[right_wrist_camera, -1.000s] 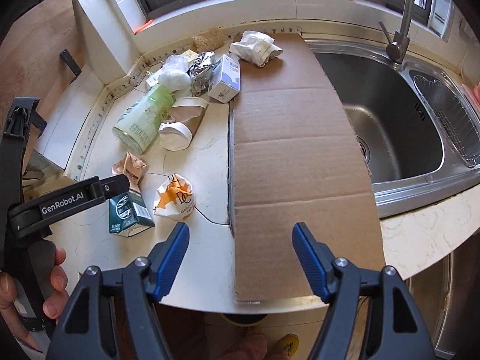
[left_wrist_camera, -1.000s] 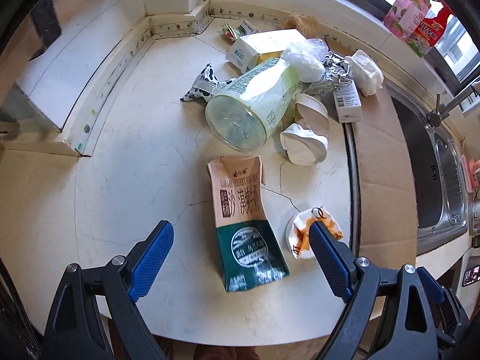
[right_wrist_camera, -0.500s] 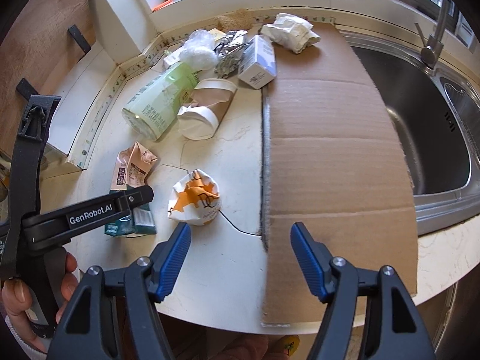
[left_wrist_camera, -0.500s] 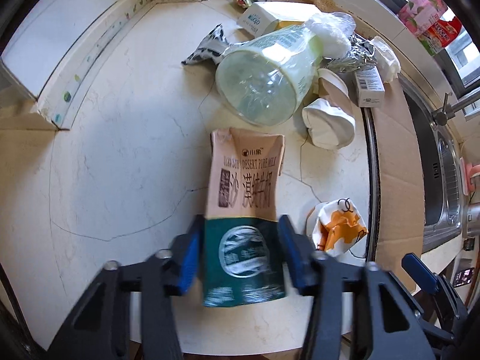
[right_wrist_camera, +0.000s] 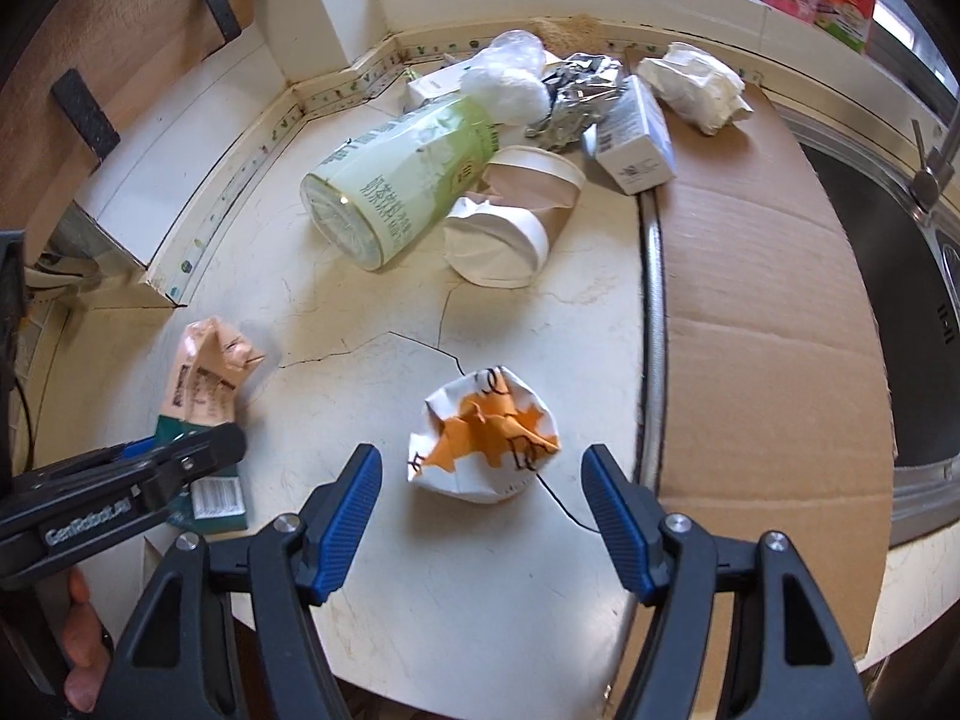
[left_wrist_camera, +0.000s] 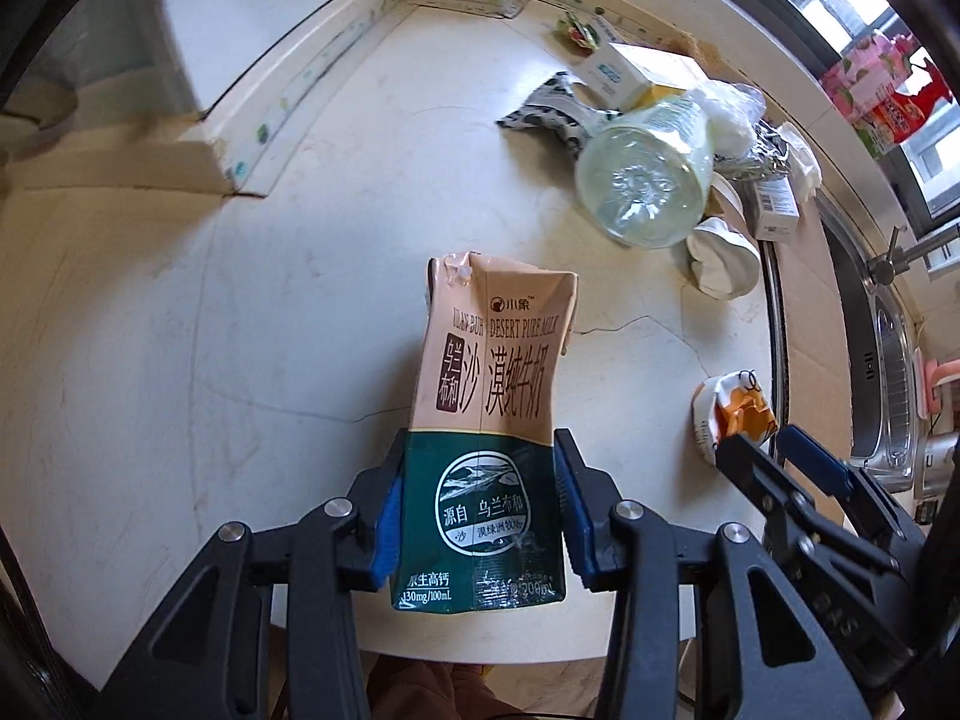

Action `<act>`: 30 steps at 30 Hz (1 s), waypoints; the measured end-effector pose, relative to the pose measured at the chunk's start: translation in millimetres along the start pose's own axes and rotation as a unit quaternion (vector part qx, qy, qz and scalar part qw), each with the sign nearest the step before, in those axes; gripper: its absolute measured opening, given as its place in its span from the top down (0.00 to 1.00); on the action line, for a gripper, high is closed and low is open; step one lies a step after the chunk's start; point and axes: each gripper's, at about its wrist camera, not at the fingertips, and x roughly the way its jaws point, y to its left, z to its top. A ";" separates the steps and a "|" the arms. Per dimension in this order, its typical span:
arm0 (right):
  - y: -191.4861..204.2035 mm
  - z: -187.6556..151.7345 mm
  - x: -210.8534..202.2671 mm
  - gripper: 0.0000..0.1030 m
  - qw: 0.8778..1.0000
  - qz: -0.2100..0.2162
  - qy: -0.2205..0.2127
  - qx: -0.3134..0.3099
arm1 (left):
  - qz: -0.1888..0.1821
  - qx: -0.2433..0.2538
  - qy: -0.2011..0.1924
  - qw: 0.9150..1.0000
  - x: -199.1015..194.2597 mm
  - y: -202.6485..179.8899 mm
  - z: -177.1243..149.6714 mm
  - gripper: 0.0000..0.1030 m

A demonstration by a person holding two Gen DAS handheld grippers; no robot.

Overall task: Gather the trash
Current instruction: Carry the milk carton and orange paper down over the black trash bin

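A crumpled tan and green milk carton (left_wrist_camera: 489, 420) lies near the front edge of the white counter. My left gripper (left_wrist_camera: 477, 507) is shut on its green lower end, blue pads pressing both sides; the same carton (right_wrist_camera: 207, 381) shows in the right wrist view, with the left gripper (right_wrist_camera: 180, 462) over its green end. A crumpled white and orange paper cup (right_wrist_camera: 486, 438) sits just ahead of my right gripper (right_wrist_camera: 483, 510), whose blue fingers stand open on either side of it without touching. That cup (left_wrist_camera: 735, 414) is also at the right of the left wrist view.
Further back lie a clear green-labelled bottle (right_wrist_camera: 402, 180), two crushed paper cups (right_wrist_camera: 510, 222), foil, a small box (right_wrist_camera: 636, 132) and tissue. Flat cardboard (right_wrist_camera: 762, 276) covers the counter right of the cup, beside a steel sink (right_wrist_camera: 888, 252). The counter's front edge is close.
My left gripper came down and forward onto the milk carton and shut on its green end. My right gripper moved left off the cardboard and now brackets the crumpled orange cup.
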 end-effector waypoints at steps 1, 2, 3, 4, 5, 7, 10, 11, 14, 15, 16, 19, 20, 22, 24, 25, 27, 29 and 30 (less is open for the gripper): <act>3.0 1.3 3.8 0.33 1.000 -0.006 0.001 -0.005 | 0.000 -0.002 0.000 1.000 -0.6 3.4 -1.2 0.59; 5.1 2.5 7.4 0.33 1.000 -0.011 0.002 -0.008 | 0.000 -0.004 0.000 1.000 -1.7 7.4 -2.6 0.59; 7.1 3.2 10.6 0.33 1.000 -0.014 0.004 -0.012 | 0.000 -0.005 0.000 1.000 -3.2 11.2 -3.5 0.59; 9.4 4.0 14.0 0.33 1.000 -0.020 0.005 -0.016 | 0.001 -0.006 0.000 1.000 -3.9 13.9 -3.5 0.59; 11.3 4.5 17.4 0.33 0.999 -0.026 0.007 -0.020 | 0.001 -0.007 -0.001 1.000 -5.4 16.1 -4.8 0.59; 14.5 4.7 23.7 0.33 0.999 -0.038 0.014 -0.025 | 0.002 -0.008 -0.003 1.000 -7.6 20.3 -6.3 0.59; 16.8 4.1 26.2 0.44 0.998 -0.061 0.005 -0.031 | 0.004 -0.008 -0.007 1.000 -9.1 20.9 -8.2 0.59; 16.8 4.2 26.8 0.45 0.998 -0.059 0.007 -0.030 | 0.006 -0.007 -0.008 1.000 -9.9 21.7 -9.3 0.59; 18.3 2.9 25.6 0.45 0.997 -0.068 0.001 -0.029 | 0.004 -0.005 -0.010 1.000 -13.4 24.7 -13.9 0.59; 18.4 1.7 24.2 0.45 0.997 -0.068 -0.001 -0.030 | 0.003 -0.004 -0.010 1.000 -14.2 24.6 -15.2 0.59; 19.4 0.6 22.8 0.45 0.997 -0.066 -0.002 -0.030 | 0.003 -0.003 -0.011 1.000 -15.3 24.0 -17.1 0.59; 20.9 -5.6 13.9 0.45 0.998 -0.059 -0.004 -0.028 | 0.002 0.002 -0.013 1.000 -21.1 23.0 -24.6 0.59; 21.7 -8.2 10.3 0.45 0.998 -0.056 -0.006 -0.028 | 0.002 0.004 -0.014 1.000 -22.7 22.6 -26.5 0.59; 23.8 -13.7 1.9 0.45 0.998 -0.051 -0.009 -0.029 | 0.002 0.008 -0.018 1.000 -28.4 20.0 -32.6 0.59; 25.9 -20.3 -8.5 0.45 0.998 -0.046 -0.015 -0.033 | 0.004 0.012 -0.023 1.000 -34.4 17.8 -39.1 0.59; 26.7 -23.0 -12.9 0.45 0.998 -0.045 -0.017 -0.034 | 0.006 0.015 -0.027 1.000 -38.4 16.0 -43.9 0.59; 27.2 -31.2 -23.7 0.45 0.998 -0.039 -0.023 -0.036 | 0.008 0.017 -0.032 0.999 -45.8 14.2 -53.6 0.59; 27.2 -39.4 -33.0 0.45 0.998 -0.035 -0.027 -0.038 | 0.009 0.018 -0.037 0.999 -52.6 12.0 -64.5 0.59; 27.8 -45.1 -38.0 0.45 0.998 -0.034 -0.029 -0.040 | 0.009 0.018 -0.039 0.999 -56.3 11.0 -71.4 0.59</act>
